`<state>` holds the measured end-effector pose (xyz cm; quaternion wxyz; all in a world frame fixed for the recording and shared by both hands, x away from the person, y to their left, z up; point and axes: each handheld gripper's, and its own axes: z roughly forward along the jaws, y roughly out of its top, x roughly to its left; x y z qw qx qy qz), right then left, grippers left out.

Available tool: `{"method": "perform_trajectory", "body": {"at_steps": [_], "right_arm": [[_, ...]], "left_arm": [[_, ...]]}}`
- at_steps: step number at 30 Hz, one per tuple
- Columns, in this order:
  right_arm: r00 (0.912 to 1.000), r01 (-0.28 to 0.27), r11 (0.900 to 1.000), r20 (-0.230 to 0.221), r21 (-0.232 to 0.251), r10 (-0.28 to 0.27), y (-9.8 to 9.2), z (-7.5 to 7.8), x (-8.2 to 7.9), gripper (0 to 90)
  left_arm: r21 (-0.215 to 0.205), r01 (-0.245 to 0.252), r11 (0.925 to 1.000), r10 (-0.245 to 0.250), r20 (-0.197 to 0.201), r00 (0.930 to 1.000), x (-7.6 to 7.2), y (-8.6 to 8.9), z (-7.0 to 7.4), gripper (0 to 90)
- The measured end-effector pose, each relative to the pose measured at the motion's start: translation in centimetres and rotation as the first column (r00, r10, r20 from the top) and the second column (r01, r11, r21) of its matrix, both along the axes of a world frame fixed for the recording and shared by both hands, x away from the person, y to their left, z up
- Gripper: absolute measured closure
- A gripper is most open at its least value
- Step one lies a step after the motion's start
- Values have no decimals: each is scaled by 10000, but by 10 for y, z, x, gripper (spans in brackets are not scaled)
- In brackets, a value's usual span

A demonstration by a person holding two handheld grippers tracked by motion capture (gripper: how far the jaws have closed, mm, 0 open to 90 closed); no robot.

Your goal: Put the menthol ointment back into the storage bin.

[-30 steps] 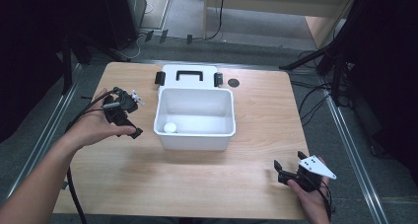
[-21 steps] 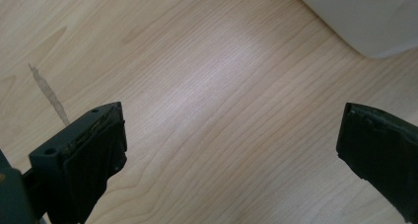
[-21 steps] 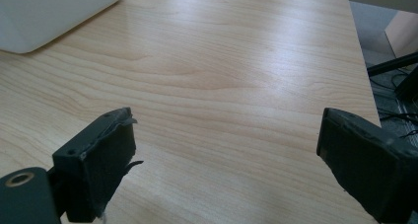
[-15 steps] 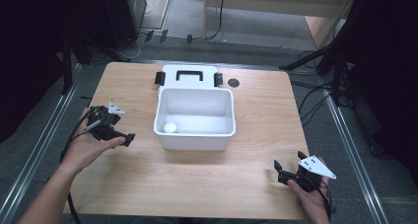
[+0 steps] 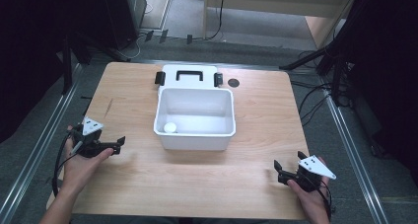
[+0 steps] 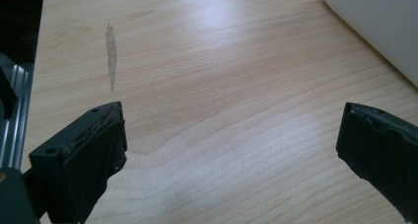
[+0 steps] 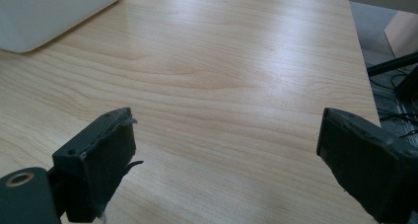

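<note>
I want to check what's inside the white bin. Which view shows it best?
The high view: it looks down into the white bin, showing a small white object inside. The left and right gripper views catch just a piece of its outer wall.

Light fell evenly from above on the bench (image 5: 256,135), bright against surroundings that stayed near black at nine and three o'clock; pale glare streaked the wood toward twelve o'clock in both gripper views; the near black jaws looked soft, slightly out of focus.
</note>
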<state>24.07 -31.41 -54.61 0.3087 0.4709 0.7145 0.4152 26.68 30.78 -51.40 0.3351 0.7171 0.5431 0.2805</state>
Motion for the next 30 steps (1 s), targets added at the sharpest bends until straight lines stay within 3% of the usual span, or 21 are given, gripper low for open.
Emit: {"method": "perform_trajectory", "body": {"at_steps": [2,6,12,13,14,17,20,22,23,25,30], "right_arm": [[10000,4,10000,7,-1,-4,0,0,0,80],[10000,-20,10000,12,-4,20,0,0,0,80],[10000,-27,10000,-12,-1,27,0,0,0,80],[10000,-57,10000,20,-41,58,0,0,0,80],[10000,-46,10000,16,-49,46,1,0,0,80],[10000,-33,10000,10,-52,33,1,0,0,80],[10000,-34,10000,10,-58,34,1,0,0,80],[10000,-34,10000,19,-61,34,1,0,0,80],[10000,-43,10000,19,-61,43,1,0,0,80],[10000,-41,10000,39,-54,41,1,0,0,80],[10000,3,10000,-9,50,-3,-1,0,0,80]], "left_arm": [[5,-351,9994,350,450,9984,-7,3,-4,0],[-178,-1012,9947,1027,1338,9857,-25,12,-10,0],[-110,-1438,9895,1436,1717,9746,-41,16,-19,0],[-100,-1674,9858,1662,1917,9673,-47,18,-23,0],[-100,-1674,9858,1662,1917,9673,-47,18,-23,0],[-148,-2073,9782,2058,2081,9562,-56,24,-27,0],[-158,-2197,9754,2179,2154,9519,-61,27,-29,0],[-166,-2536,9672,2507,2260,9413,-69,32,-32,0],[-166,-2536,9672,2507,2260,9413,-69,32,-32,0],[-456,-2691,9620,2723,2286,9347,-75,39,-31,1],[-560,-2744,9600,2798,2311,9318,-77,41,-33,1]]}}
